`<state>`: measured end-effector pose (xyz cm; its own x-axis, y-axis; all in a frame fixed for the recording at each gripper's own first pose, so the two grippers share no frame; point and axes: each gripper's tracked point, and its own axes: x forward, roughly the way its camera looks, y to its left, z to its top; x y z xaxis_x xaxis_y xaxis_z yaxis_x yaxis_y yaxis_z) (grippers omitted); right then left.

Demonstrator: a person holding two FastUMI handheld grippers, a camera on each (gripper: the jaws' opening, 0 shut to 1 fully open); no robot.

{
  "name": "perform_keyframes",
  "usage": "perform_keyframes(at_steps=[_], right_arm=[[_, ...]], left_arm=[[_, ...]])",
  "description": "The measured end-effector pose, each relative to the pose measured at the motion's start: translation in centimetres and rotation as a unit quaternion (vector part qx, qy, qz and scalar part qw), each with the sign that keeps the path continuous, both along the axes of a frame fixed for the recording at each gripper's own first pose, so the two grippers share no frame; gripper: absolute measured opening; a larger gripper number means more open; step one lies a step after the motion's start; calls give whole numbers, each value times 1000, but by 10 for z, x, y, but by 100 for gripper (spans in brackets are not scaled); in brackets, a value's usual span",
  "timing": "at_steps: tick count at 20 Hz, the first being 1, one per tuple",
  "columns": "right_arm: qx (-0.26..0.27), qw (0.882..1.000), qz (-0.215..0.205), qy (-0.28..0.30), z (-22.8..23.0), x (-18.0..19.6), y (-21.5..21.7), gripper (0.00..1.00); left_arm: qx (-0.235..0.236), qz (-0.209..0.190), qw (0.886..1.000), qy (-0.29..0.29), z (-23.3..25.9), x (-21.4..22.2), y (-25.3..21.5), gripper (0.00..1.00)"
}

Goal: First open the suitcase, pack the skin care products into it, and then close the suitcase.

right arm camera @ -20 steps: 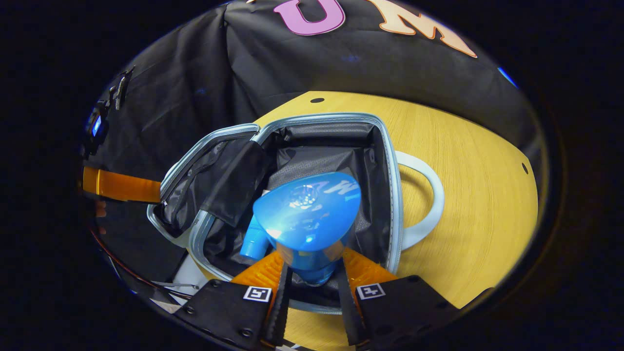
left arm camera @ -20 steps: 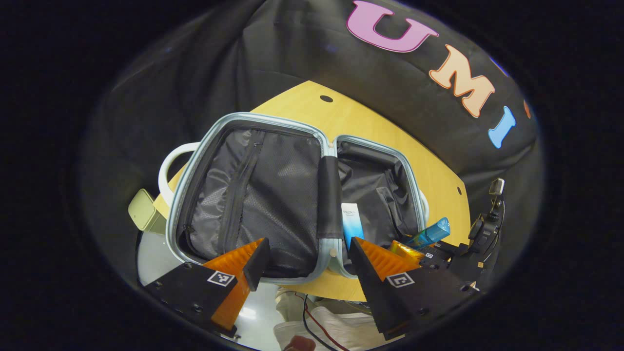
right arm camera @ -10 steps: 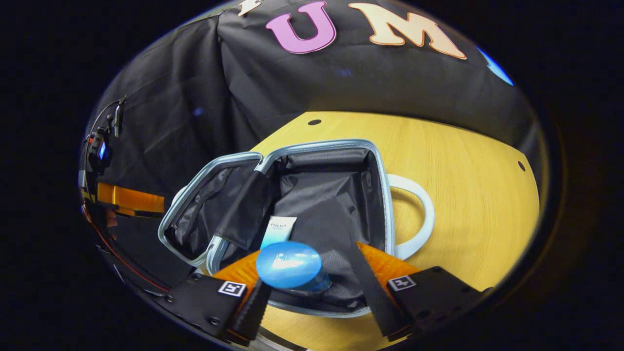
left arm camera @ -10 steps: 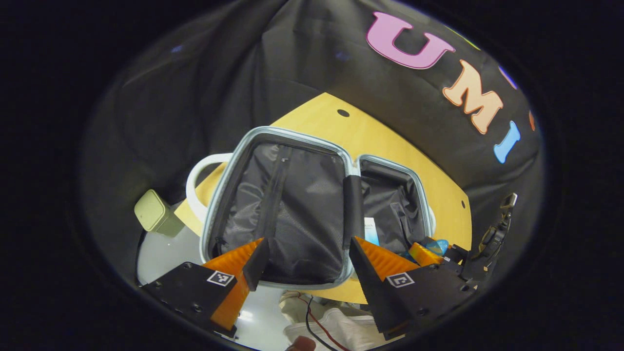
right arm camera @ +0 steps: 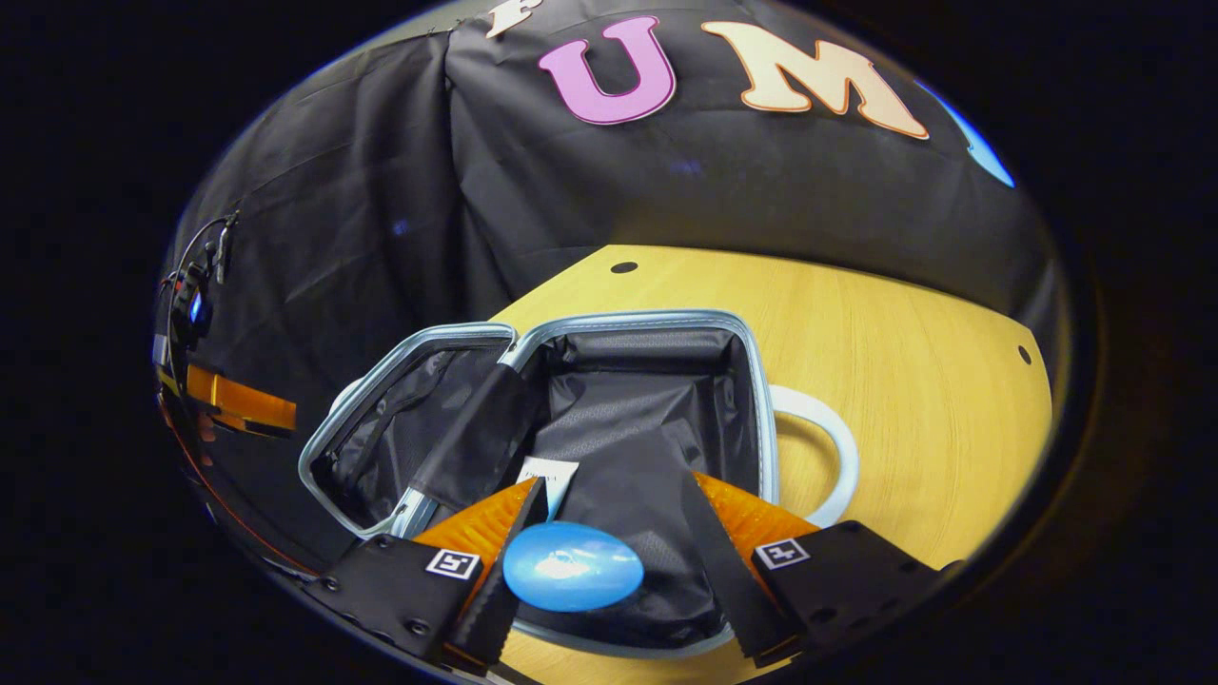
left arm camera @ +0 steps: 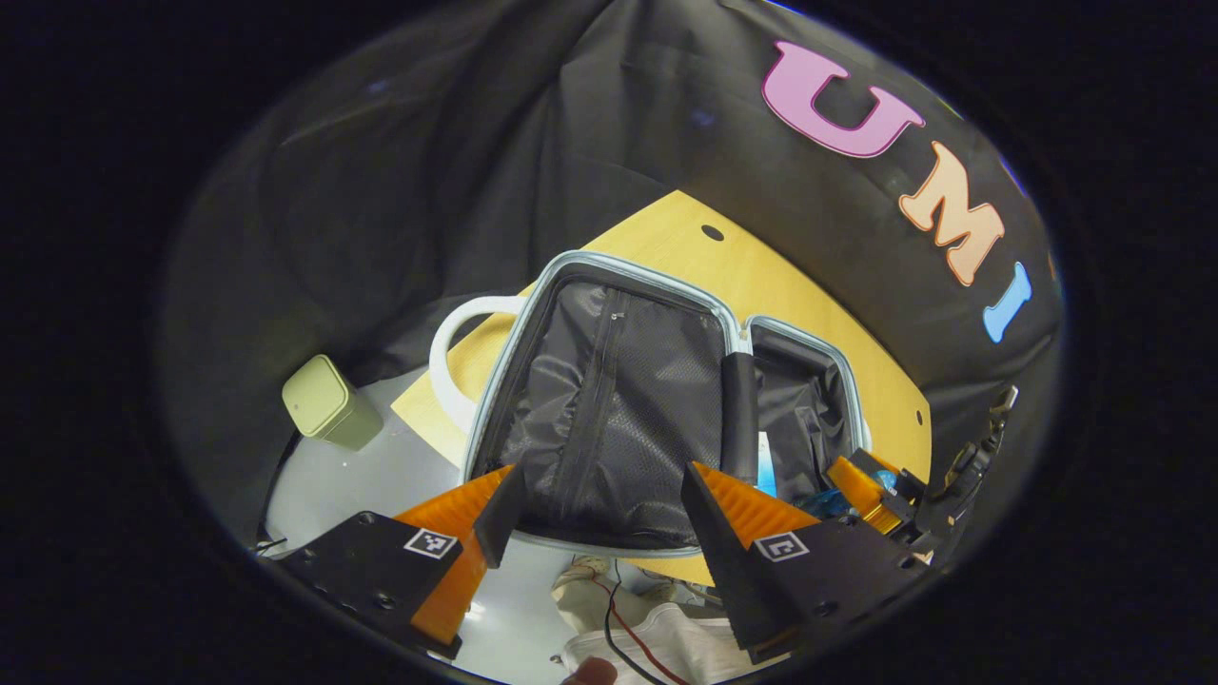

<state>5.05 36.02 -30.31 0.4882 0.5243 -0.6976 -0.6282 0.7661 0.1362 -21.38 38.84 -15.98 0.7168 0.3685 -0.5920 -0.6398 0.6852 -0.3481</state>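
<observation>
Right tool (right arm camera: 609,533) spread wide over the open suitcase (right arm camera: 666,328), gripping nothing; the blue bottle (right arm camera: 573,566) sits at its seven o'clock, against the left finger, base toward us. Beyond, a white tube (right arm camera: 549,476) lies in the lining, lettering too small to read. Left tool (left arm camera: 595,509) wide too, lid half at twelve o'clock on the counter (right arm camera: 904,381).

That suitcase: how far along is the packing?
Opened: the suitcase lies flat on the table. Inside: a white tube and a blue bottle, which sits between the open right gripper fingers. Left: closing the suitcase; the left gripper waits open.
</observation>
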Motion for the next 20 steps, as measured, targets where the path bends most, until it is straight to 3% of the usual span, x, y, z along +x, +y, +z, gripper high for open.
perform_keyframes(at_steps=[3,4,12,20], right_arm=[[17,1000,-14,13,3,8,8,81],[28,999,-18,14,7,10,11,88],[64,997,-40,-11,38,17,8,90],[78,993,-70,-61,101,13,-27,91]], left_arm=[[-6,7,1000,-3,-2,-6,8,97],[-9,13,1000,-5,-1,-13,16,96],[-10,95,995,11,-30,-41,120,97],[-44,95,994,25,-68,-23,171,93]])
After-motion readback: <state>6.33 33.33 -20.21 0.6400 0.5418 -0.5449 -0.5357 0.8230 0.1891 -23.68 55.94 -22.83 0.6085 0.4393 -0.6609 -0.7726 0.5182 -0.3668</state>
